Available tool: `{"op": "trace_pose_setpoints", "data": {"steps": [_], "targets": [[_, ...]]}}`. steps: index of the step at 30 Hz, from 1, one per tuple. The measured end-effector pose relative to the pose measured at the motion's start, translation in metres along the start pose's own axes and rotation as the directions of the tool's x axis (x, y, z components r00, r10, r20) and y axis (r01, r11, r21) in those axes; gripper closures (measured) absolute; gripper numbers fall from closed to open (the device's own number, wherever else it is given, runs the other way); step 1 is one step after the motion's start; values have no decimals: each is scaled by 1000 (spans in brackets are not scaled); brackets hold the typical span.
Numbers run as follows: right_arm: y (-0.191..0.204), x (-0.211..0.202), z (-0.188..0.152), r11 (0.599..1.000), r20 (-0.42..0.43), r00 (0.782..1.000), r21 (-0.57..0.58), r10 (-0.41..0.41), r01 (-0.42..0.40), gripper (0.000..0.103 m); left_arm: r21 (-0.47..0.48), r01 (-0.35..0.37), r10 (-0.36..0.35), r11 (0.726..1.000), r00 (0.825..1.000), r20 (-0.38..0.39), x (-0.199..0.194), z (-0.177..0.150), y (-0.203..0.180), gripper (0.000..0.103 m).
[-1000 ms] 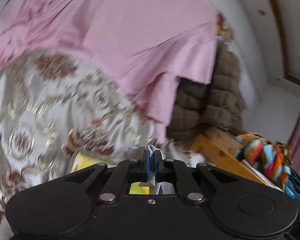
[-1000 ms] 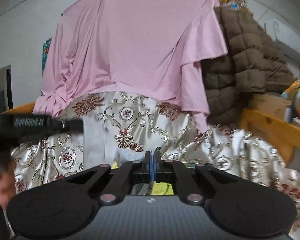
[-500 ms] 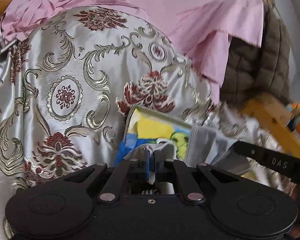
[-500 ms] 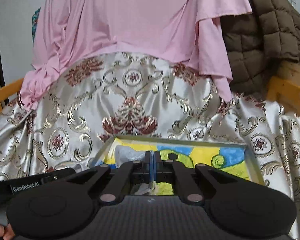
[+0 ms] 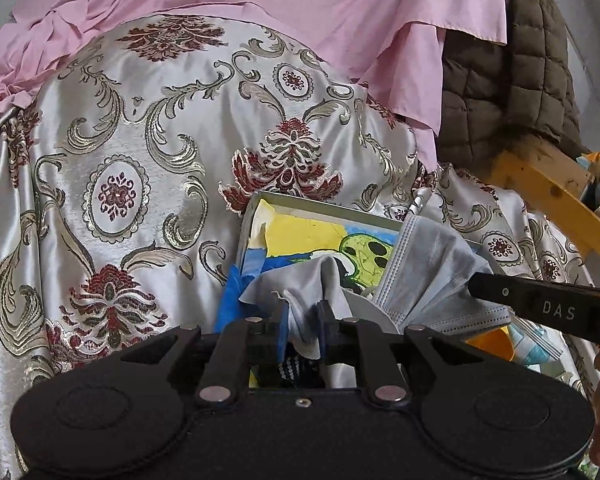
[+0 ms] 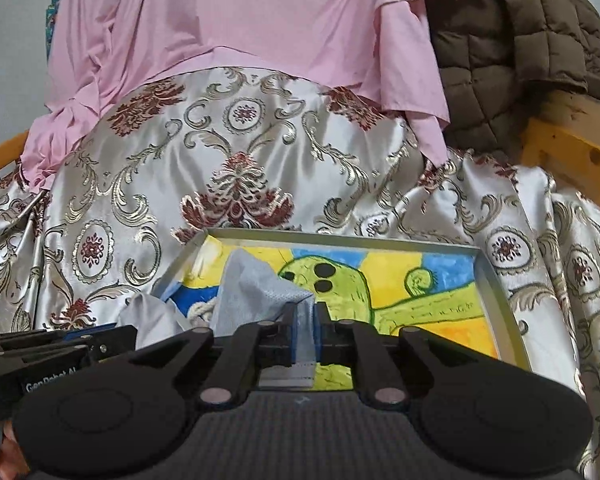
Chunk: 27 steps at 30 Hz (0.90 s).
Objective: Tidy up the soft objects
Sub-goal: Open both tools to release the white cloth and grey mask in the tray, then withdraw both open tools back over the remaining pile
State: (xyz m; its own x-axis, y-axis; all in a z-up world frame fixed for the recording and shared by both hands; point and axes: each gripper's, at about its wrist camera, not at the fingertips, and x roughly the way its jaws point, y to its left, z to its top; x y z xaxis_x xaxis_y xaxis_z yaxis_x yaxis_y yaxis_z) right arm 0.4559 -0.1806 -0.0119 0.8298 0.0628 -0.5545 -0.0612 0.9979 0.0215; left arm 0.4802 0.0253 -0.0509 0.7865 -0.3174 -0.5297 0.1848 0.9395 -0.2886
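Left hand-held gripper (image 5: 302,330) pinching grey cloth (image 5: 300,280), right hand-held gripper (image 6: 304,334) pinching face mask (image 6: 256,292), both over tray (image 6: 496,280)

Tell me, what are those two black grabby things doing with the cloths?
A person holds a tool in each hand over a painted tray that sits on a shiny flowered bedspread. The left tool pinches a grey cloth. The right tool pinches a pale blue face mask. Both soft things hang over the tray's left part, not yet let go.
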Motion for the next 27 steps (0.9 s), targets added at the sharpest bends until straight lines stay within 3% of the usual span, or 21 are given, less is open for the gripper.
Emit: {"op": "trace_pose_setpoints", "data": {"steps": [4, 6, 8, 14, 20, 25, 27], "targets": [[-5, -5, -3, 1000, -5, 1000, 13, 5, -5, 81, 10, -10, 10, 1000, 1000, 4, -5, 1, -3, 70], [-7, -9, -4, 1000, 4, 1000, 13, 7, -7, 67, 14, -10, 10, 1000, 1000, 10, -10, 2, -5, 61], [-9, -15, -4, 1000, 14, 1000, 11, 9, -9, 61, 19, -12, 12, 1000, 1000, 18, -16, 2, -8, 50], [-17, -40, -5, 999, 37, 999, 23, 21, -22, 41, 23, -14, 13, 1000, 999, 42, -41, 7, -19, 33], [-25, -86, -5, 999, 116, 993, 22, 30, -33, 16, -9, -45, 46, 999, 993, 112, -85, 21, -35, 13], [-30, -129, 0, 1000, 189, 982, 11, 27, -29, 9, 68, -86, 71, 994, 977, 199, -136, 20, -55, 1], [-33, -147, 1, 999, 213, 976, 13, 30, -34, 5, 82, -93, 73, 992, 971, 229, -158, 14, -62, 1]]}}
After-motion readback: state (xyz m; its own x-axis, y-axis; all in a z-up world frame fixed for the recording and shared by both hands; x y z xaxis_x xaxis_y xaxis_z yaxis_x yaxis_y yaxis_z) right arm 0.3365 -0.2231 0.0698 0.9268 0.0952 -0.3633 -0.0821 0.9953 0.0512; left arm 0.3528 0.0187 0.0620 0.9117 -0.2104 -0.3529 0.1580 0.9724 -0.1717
